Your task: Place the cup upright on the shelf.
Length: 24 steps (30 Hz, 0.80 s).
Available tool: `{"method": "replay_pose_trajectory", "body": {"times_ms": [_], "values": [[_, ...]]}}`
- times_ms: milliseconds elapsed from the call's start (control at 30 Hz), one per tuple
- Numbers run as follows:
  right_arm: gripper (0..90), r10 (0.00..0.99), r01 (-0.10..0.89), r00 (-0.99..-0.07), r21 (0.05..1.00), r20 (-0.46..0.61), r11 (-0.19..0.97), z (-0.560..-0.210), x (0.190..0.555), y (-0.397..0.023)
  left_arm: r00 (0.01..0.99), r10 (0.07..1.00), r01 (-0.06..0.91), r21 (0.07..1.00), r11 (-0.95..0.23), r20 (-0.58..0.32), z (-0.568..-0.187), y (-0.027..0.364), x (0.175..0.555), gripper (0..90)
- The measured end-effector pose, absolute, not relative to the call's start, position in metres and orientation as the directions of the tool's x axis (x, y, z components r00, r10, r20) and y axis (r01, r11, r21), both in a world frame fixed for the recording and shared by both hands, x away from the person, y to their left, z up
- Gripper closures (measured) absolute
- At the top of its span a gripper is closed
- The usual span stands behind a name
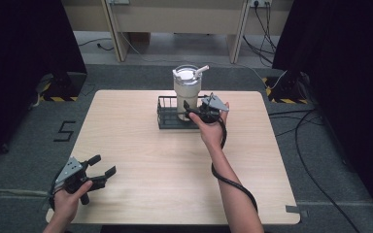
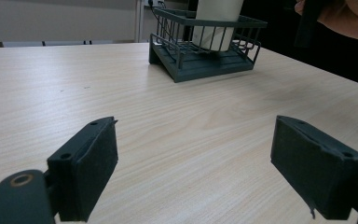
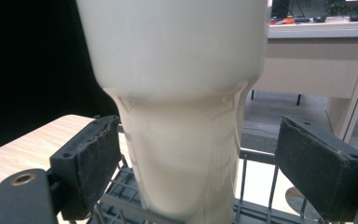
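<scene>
Cream tumbler [image 1: 187,92] upright in black wire rack [image 1: 167,118] near table's far edge, right gripper [image 1: 193,112] jaws apart around its narrow base, left gripper [image 1: 102,166] jaws apart over near-left corner

— What are you working on at the far side of your table [image 1: 175,160]?

— A cream tumbler [image 1: 186,92], upright, wide at the top and narrower toward its base, with a lid and 1 straw [image 1: 200,70] tilted to your right.

— Where does it stand?

— Inside the dark wire basket [image 1: 167,116], toward the right end, its narrow base down behind the bars.
</scene>
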State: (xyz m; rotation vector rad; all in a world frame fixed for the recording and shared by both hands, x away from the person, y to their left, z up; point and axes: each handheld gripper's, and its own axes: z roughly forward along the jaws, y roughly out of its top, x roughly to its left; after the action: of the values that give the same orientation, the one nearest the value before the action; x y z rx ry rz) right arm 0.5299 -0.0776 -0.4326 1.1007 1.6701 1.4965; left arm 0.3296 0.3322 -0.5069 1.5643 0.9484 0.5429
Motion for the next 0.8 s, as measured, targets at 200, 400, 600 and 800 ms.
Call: {"method": "replay_pose_trajectory", "body": {"times_ms": [200,400,600,800], "values": [[14.8,0.887,0.168,-0.456,0.986,0.073,0.005,-0.433,0.52,-0.085,0.559,0.813,0.276,0.961,0.002,-0.162,-0.507,0.332,0.329,14.2],[14.8,0.885,0.164,-0.462,0.986,0.065,0.013,-0.433,0.509,-0.091,0.558,0.814,0.277,0.961,0.001,-0.162,-0.507,0.332,0.329,14.2],[14.8,0.881,0.159,-0.47,0.987,0.055,0.023,-0.434,0.498,-0.096,0.556,0.815,0.278,0.96,0.002,-0.163,-0.507,0.332,0.329,14.2],[14.8,0.88,0.157,-0.473,0.987,0.05,0.028,-0.435,0.484,-0.106,0.554,0.817,0.279,0.96,-0.002,-0.16,-0.507,0.333,0.328,14.2]]}}
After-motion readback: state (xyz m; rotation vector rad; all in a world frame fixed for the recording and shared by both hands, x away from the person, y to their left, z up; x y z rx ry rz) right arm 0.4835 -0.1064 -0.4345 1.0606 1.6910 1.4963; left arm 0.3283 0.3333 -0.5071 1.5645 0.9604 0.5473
